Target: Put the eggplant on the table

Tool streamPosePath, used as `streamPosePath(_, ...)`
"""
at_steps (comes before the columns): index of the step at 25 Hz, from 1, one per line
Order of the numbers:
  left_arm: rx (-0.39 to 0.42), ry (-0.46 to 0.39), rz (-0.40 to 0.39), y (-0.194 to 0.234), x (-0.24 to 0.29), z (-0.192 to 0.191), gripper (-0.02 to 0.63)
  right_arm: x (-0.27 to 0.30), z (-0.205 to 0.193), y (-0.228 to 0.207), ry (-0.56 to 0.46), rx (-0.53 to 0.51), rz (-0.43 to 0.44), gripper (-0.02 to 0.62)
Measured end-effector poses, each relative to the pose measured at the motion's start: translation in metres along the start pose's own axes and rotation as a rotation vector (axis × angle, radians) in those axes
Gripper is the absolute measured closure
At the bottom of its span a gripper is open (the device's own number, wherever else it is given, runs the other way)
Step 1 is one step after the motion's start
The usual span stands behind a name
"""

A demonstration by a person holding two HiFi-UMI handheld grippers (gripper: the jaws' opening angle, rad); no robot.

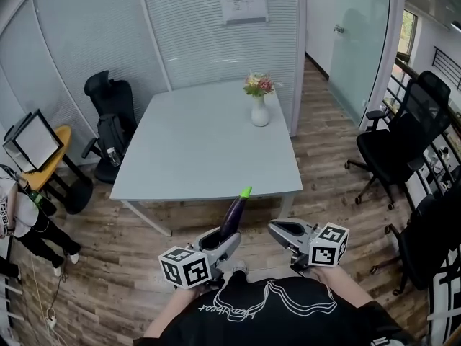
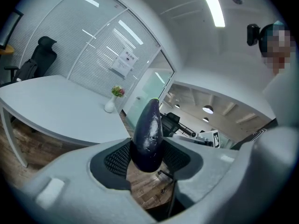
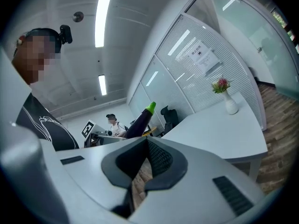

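A dark purple eggplant [image 1: 233, 218] with a green stem end stands tilted up and away from me, clamped at its lower end in my left gripper [image 1: 225, 238]. In the left gripper view the eggplant [image 2: 148, 132] fills the gap between the two black pads [image 2: 117, 158], which press on its sides. The light grey table [image 1: 209, 146] lies just ahead, and the eggplant's tip hangs in front of its near edge. To the right, at the same height, my right gripper [image 1: 278, 228] holds its jaws together with nothing in them. In the right gripper view [image 3: 142, 174] only a thin slit shows between the pads.
A white vase of flowers [image 1: 259, 101] stands at the table's far right corner. Black office chairs sit at the far left [image 1: 109, 107] and along the right [image 1: 403, 139]. A person [image 1: 21, 218] stands at the left edge. Glass partition walls close off the back.
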State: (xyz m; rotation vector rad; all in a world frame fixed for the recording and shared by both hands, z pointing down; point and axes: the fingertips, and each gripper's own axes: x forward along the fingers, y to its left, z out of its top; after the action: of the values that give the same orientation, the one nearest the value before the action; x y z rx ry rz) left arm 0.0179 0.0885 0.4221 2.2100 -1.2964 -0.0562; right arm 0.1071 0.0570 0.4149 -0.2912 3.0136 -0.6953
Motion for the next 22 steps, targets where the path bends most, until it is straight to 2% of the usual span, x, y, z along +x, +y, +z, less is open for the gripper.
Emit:
streamPosePath(11,0.02,0.037,-0.059,0.076,0.052,0.08,0.396,0.074,0.053,-0.07,-0.027,0.006,-0.058,0.586)
streamPosePath(22,0.027,0.081,-0.117,0.144,0.103,0.134,0.394,0.132,0.09,-0.138,-0.057,0.019,-0.128,0.586)
